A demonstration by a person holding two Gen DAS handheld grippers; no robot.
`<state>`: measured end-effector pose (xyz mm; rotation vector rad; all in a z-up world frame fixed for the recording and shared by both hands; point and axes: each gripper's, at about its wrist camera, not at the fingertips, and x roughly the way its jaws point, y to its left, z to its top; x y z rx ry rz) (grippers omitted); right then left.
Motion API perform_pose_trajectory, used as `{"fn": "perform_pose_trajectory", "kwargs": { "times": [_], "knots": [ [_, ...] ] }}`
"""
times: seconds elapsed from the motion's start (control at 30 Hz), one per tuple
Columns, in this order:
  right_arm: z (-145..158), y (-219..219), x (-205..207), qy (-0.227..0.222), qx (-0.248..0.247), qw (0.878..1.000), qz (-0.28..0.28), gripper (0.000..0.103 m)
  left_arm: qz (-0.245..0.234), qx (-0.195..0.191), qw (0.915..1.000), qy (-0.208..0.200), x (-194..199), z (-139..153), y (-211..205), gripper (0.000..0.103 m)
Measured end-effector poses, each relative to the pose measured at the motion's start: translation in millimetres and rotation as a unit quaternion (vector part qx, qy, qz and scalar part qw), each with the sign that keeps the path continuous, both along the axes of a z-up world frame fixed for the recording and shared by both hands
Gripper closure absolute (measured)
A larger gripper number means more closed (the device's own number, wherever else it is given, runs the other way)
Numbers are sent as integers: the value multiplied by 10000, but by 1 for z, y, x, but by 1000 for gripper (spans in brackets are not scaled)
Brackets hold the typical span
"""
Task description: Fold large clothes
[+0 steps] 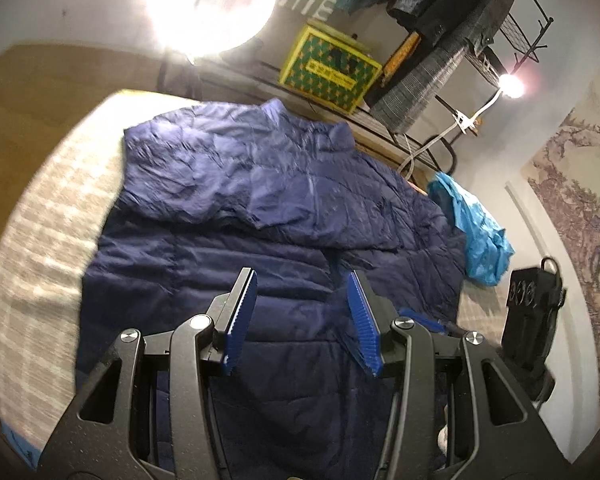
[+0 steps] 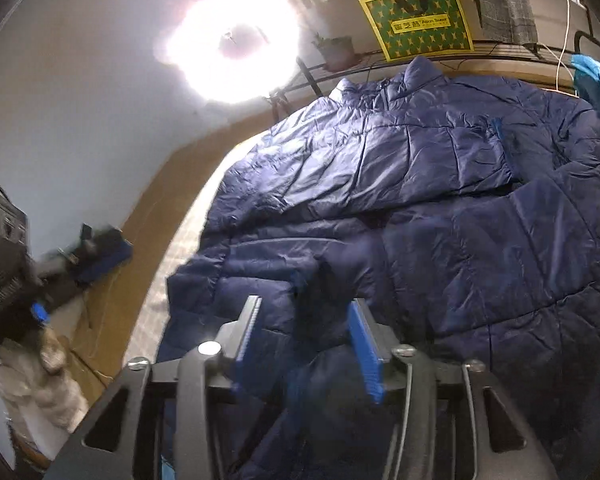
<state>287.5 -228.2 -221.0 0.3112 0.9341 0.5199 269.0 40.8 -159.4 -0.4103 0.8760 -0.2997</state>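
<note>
A dark blue quilted puffer jacket (image 1: pixel 236 200) lies spread on the checked table (image 1: pixel 40 220), collar at the far side and one sleeve folded across its chest. My left gripper (image 1: pixel 302 280) is open and empty, just above the jacket's lower body. In the right wrist view the jacket (image 2: pixel 440 184) fills the table. My right gripper (image 2: pixel 304 308) is open, with a fold of the jacket's dark fabric (image 2: pixel 324 312) lying between its blue pads; the pads do not pinch it.
A yellow-green box (image 1: pixel 330 66) and hanging clothes (image 1: pixel 440 8) are on a rack behind the table. A light blue plastic bag (image 1: pixel 476 228) lies at the table's right edge. A bright ring lamp (image 1: pixel 210 4) glares. The other gripper (image 2: pixel 16 272) shows at left.
</note>
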Motion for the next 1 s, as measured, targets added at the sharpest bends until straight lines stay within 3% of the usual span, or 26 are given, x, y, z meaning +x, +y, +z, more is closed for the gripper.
{"fn": "perform_pose_trajectory", "kwargs": {
  "times": [0.23, 0.3, 0.4, 0.57, 0.63, 0.73, 0.77, 1.0],
  "knots": [
    [49, -52, -15, -545, 164, 9972, -484, 46, -518, -533, 9957, 554, -1, -31, -32, 51],
    [62, -71, -20, -681, 169, 9950, -704, 46, -629, -821, 9911, 838, 1, -45, -44, 51],
    [75, -97, -27, -852, 201, 9909, -1020, 46, -811, -916, 9847, 1242, 6, -70, -68, 51],
    [89, -131, -39, -1003, 336, 9838, -1451, 46, -657, -1571, 9709, 1683, 20, -102, -86, 51],
    [96, -142, -45, -1110, 305, 9805, -1590, 46, -570, -1424, 9746, 1632, 26, -105, -93, 53],
    [103, -153, -52, -1224, 262, 9764, -1760, 46, -433, -1213, 9788, 1592, 34, -109, -95, 88],
    [104, -157, -54, -1222, 275, 9752, -1823, 46, -413, -1175, 9804, 1526, 37, -111, -94, 95],
    [100, -183, -65, -1097, 258, 9701, -2150, 46, -612, -237, 9951, 739, 58, -84, -104, 101]
  ]
}}
